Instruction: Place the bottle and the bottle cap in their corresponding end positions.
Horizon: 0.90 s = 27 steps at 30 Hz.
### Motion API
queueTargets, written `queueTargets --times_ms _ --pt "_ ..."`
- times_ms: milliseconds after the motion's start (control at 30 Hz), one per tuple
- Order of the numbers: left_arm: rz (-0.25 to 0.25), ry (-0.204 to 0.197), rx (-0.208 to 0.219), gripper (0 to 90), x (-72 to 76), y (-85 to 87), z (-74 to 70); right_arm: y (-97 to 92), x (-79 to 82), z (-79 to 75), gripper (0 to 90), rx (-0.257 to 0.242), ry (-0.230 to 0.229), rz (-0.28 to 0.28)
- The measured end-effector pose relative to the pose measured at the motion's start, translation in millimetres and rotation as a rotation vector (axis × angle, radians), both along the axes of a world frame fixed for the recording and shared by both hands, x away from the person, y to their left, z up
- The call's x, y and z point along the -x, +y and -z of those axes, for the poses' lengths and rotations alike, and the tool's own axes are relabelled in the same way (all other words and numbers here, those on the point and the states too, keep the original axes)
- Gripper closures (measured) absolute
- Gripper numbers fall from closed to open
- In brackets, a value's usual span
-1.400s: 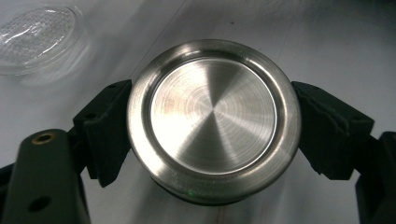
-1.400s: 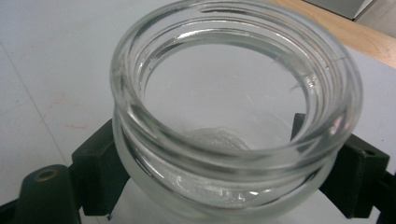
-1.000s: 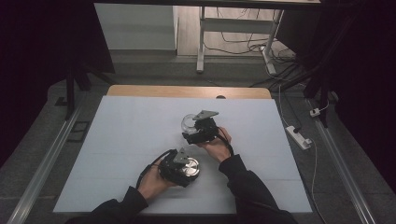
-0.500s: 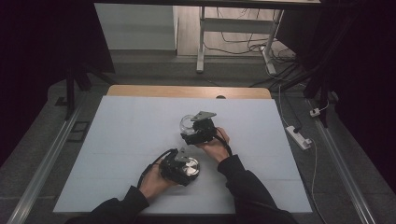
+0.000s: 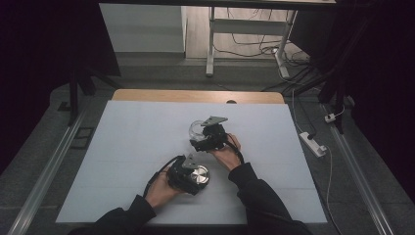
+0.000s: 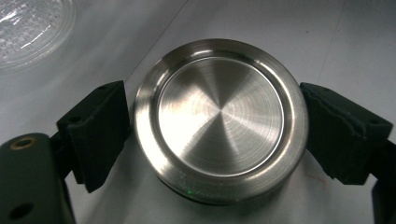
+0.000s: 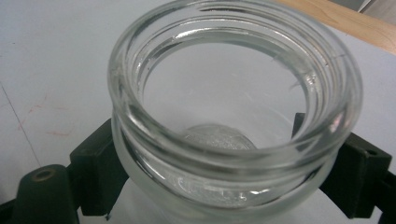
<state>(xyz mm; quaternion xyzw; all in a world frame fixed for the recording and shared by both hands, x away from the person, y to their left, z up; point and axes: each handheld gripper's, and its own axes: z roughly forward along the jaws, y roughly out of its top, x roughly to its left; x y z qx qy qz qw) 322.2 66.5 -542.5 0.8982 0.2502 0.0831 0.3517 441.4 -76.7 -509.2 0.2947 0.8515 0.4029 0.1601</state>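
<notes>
While your left gripper sits low near the front edge of the white-covered table, the round brushed-steel lid lies flat between its black jaws. They have just been opening: the left pad looks just clear of the rim, the right one at or barely off it, so you no longer grip the lid. Your right gripper is clamped on the neck of the clear glass jar, which stands upright, mouth open, toward the middle of the table. From the lid, the jar lies up and slightly right, near but apart. A round lid has no long axis, so any approach works. Beyond the wooden far edge are grey floor, a desk frame and loose cables.
</notes>
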Motion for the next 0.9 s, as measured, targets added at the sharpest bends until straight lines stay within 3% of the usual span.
queueTargets --times_ms 400,900 --pt "-0.009 0.026 0.075 5.4 0.1 8.7 -4.8 -3.8 -1.4 -6.7 3.6 -0.034 0.071 -0.022" --pt "-0.006 0.070 0.168 0.0 2.8 33.7 -21.0 -13.0 10.2 -17.1 0.0 -0.037 0.045 -0.020"
